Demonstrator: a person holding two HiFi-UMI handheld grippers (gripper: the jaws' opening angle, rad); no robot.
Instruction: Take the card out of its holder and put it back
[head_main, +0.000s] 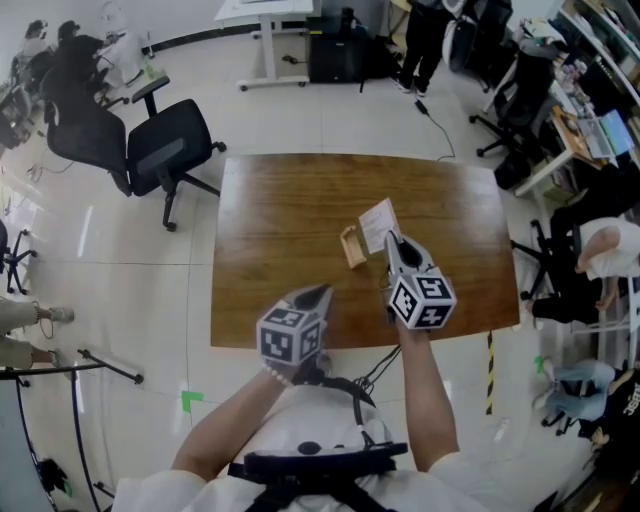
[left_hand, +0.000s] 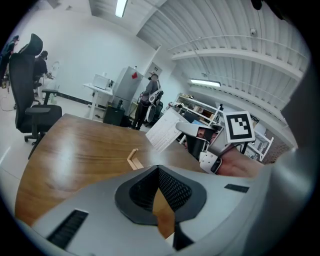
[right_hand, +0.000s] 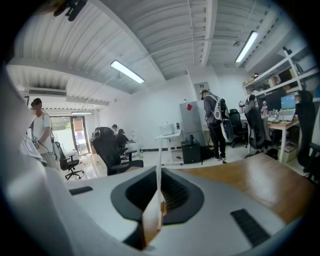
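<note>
A white printed card (head_main: 378, 224) hangs in the air above the wooden table (head_main: 280, 220), with my right gripper (head_main: 391, 240) shut on its lower edge. In the right gripper view the card (right_hand: 159, 185) shows edge-on as a thin white line between the jaws. The small wooden card holder (head_main: 352, 247) stands just left of the card with nothing in its slot. The left gripper view shows the holder (left_hand: 133, 159) on the table and the tilted card (left_hand: 165, 130) above it. My left gripper (head_main: 320, 292) hovers near the table's front edge, shut, holding nothing.
Two black office chairs (head_main: 165, 150) stand off the table's far left corner. A person sits at desks on the right (head_main: 600, 250), and another stands at the back (head_main: 425, 40). A black cable (head_main: 435, 120) runs across the floor behind the table.
</note>
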